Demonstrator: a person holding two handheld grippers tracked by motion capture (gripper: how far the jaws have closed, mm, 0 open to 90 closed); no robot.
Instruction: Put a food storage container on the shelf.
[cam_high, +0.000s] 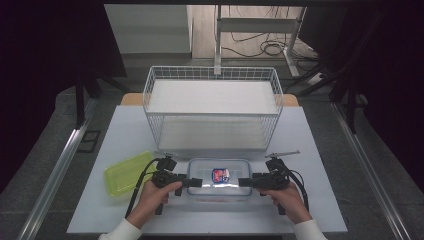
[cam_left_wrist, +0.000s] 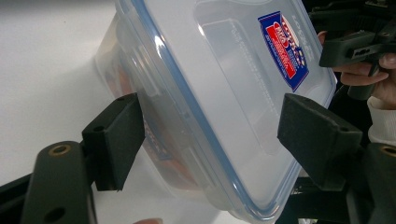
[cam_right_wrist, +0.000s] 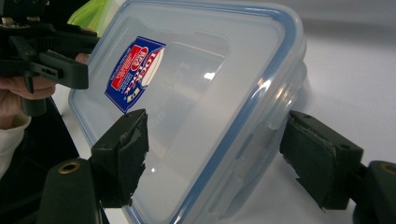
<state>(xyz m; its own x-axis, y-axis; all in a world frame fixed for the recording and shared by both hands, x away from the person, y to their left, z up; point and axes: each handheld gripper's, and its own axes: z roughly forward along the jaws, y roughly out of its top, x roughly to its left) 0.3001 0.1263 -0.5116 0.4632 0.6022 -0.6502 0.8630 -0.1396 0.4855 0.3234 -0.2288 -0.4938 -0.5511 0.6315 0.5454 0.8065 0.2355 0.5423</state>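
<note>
Lying crosswise, lidded container (cam_high: 219, 179) flat.

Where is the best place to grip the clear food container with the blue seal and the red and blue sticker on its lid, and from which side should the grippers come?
Probably the two short ends of the clear container, one gripper from each side. The left gripper and right gripper already straddle those ends, jaws open above and below the lid rim. The flat lid and its overhanging rim give the pads something to clamp.

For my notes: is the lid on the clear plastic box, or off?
On: the clear plastic box has its blue-edged lid seated flat on top.
</note>
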